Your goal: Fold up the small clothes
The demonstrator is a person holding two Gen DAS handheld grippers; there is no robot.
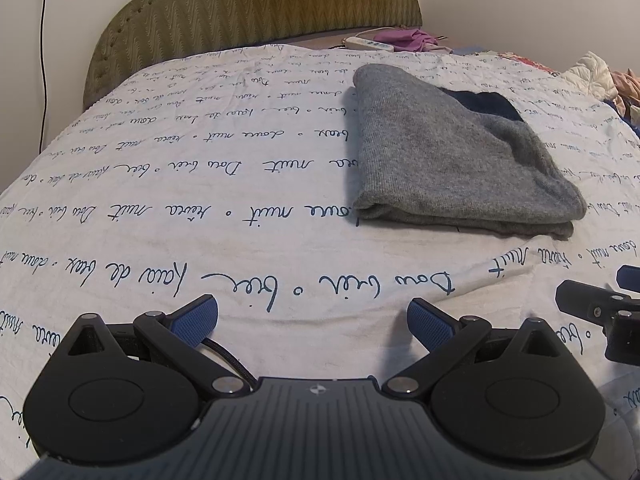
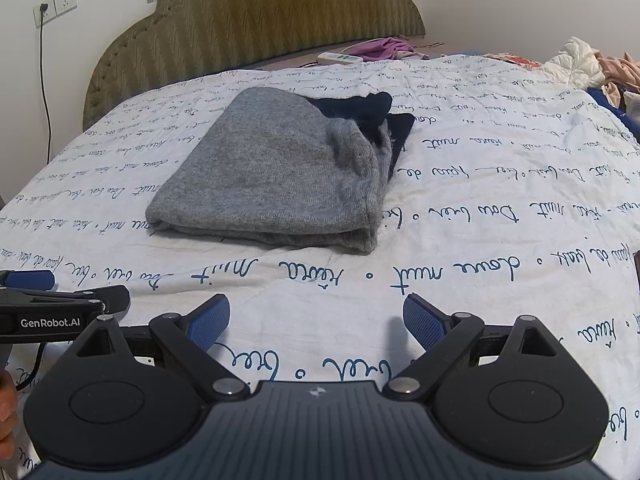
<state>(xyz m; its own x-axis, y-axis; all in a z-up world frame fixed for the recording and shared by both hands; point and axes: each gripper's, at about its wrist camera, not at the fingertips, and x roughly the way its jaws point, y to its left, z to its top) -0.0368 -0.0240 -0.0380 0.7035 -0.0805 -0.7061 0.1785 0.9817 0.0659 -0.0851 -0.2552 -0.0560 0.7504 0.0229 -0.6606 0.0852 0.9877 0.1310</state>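
Note:
A grey knitted garment point(image 1: 448, 152) point(image 2: 280, 176) lies folded into a flat rectangle on the white bedsheet with blue handwriting point(image 1: 200, 200) point(image 2: 480, 240). A dark navy piece point(image 1: 484, 104) point(image 2: 368, 112) sticks out from under its far right corner. My left gripper point(image 1: 312, 318) is open, low over the sheet, well short of the garment's near edge and to its left. My right gripper point(image 2: 316, 320) is open too, nothing between its blue pads, just short of the garment's near edge. In each view the other gripper shows at the side point(image 1: 600, 308) point(image 2: 52, 300).
An olive padded headboard point(image 1: 256, 12) point(image 2: 248, 20) stands at the far end. Near it lie a white power strip point(image 1: 368, 43) point(image 2: 340, 57) and a purple cloth point(image 1: 408, 38) point(image 2: 384, 47). A heap of loose clothes point(image 1: 600, 76) point(image 2: 592, 68) sits at the far right.

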